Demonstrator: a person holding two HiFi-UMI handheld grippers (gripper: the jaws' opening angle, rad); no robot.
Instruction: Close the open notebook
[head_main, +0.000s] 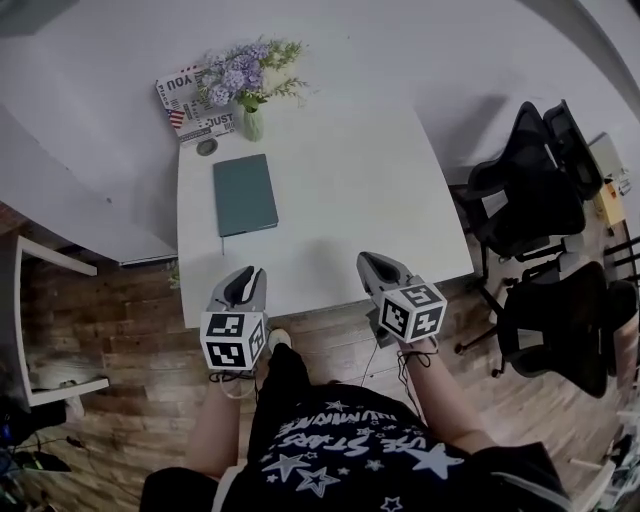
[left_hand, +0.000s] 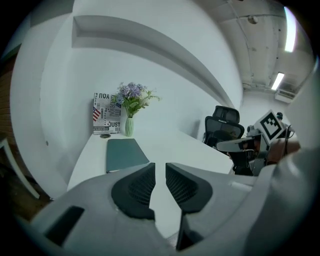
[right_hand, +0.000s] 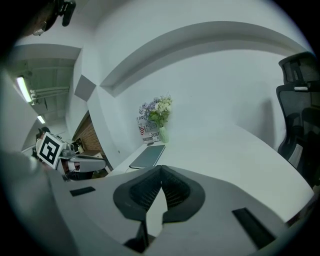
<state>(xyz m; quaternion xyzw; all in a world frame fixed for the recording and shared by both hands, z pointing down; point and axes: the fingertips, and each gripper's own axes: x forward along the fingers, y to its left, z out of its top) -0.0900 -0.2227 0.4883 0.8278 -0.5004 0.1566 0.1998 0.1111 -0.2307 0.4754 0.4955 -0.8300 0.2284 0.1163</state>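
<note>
A teal notebook (head_main: 245, 194) lies shut and flat on the left half of the white table (head_main: 350, 180); it also shows in the left gripper view (left_hand: 125, 153) and the right gripper view (right_hand: 148, 156). My left gripper (head_main: 244, 272) hovers at the table's front edge, well short of the notebook, its jaws (left_hand: 160, 167) a narrow gap apart with nothing between them. My right gripper (head_main: 372, 263) sits at the front edge further right, its fingertips (right_hand: 161, 170) meeting and holding nothing.
A green vase of purple flowers (head_main: 250, 100), a printed card (head_main: 190, 105) and a small round object (head_main: 207, 147) stand at the table's far left corner. Black office chairs (head_main: 530, 190) crowd the right side. A white shelf (head_main: 50, 330) stands on the wooden floor at left.
</note>
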